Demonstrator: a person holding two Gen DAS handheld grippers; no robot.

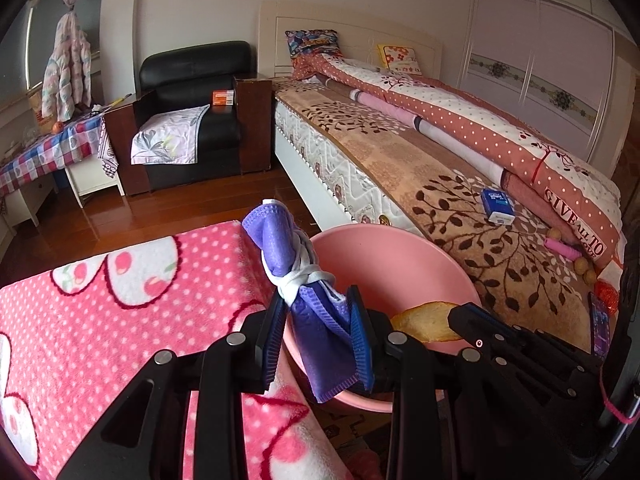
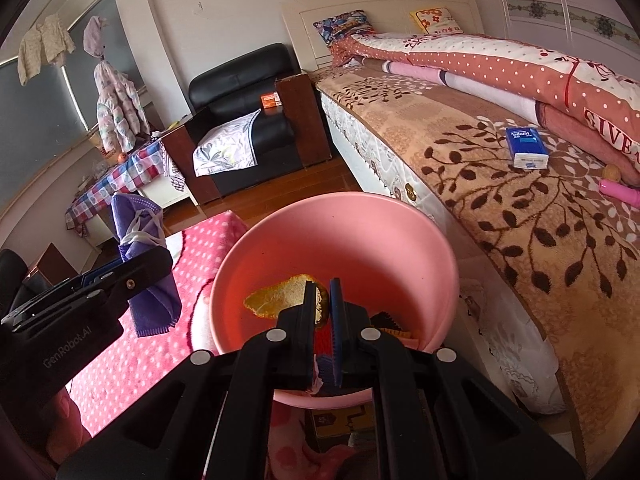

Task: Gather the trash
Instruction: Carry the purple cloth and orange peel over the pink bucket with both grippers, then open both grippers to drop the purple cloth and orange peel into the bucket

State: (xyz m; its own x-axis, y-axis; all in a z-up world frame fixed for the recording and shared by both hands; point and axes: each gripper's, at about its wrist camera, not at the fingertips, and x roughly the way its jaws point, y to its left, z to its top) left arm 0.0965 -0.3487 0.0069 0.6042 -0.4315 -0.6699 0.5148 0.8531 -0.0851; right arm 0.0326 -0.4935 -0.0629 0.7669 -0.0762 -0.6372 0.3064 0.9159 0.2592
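My left gripper [image 1: 318, 300] is shut on a crumpled purple face mask [image 1: 304, 280] with white straps, held above the left rim of a pink basin [image 1: 384, 256]. The mask also shows in the right wrist view [image 2: 140, 236], left of the basin [image 2: 360, 224]. My right gripper [image 2: 323, 286] reaches into the basin from the near side, jaws almost closed on a piece of orange peel [image 2: 280, 294]. The peel also shows in the left wrist view [image 1: 424, 318]. More scraps [image 2: 394, 326] lie in the basin bottom.
A pink dotted blanket [image 1: 120, 320] lies left of the basin. The bed [image 1: 440, 184] on the right carries a blue tissue pack [image 1: 497, 206], a pink tube [image 1: 564, 247] and small nuts. A black armchair [image 1: 192, 92] and a checkered table [image 1: 48, 148] stand behind.
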